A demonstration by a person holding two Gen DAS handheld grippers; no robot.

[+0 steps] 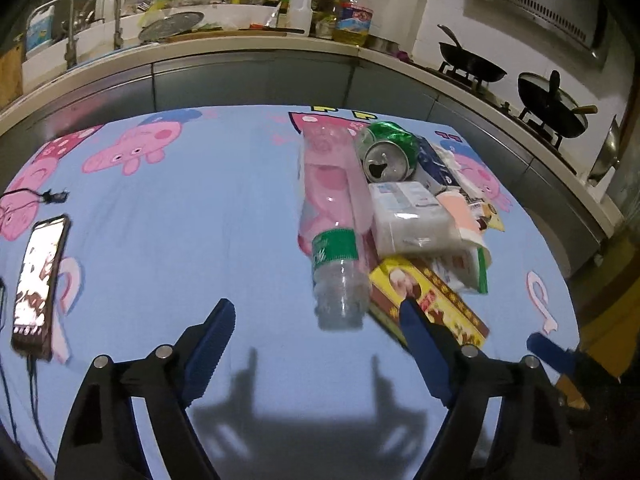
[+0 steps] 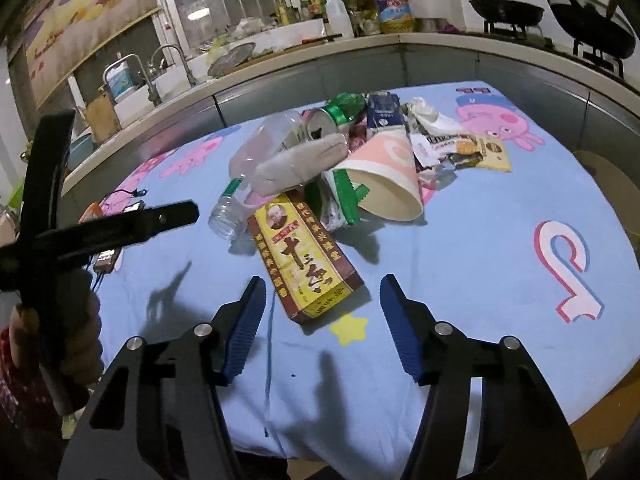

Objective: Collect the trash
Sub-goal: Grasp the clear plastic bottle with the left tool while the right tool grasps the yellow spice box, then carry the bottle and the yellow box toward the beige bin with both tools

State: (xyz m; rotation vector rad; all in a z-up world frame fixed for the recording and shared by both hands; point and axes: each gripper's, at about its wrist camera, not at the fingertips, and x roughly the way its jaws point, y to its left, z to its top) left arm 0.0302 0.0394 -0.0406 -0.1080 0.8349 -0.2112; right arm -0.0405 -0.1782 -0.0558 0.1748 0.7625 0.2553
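Nearest the right gripper [image 2: 322,320], jaws apart and empty, lies the yellow box [image 2: 306,256] on the blue cloth [image 2: 480,280]. Left gripper [image 1: 316,344] wide, empty, facing the plastic bottle [image 1: 336,232]. Approach step; next, close on each. Beyond: can [image 1: 388,152], paper cup [image 2: 384,176].

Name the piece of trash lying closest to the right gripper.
The yellow and brown box: its near end lies just ahead of the right gripper; the plastic bottle, paper cup and can sit farther back.
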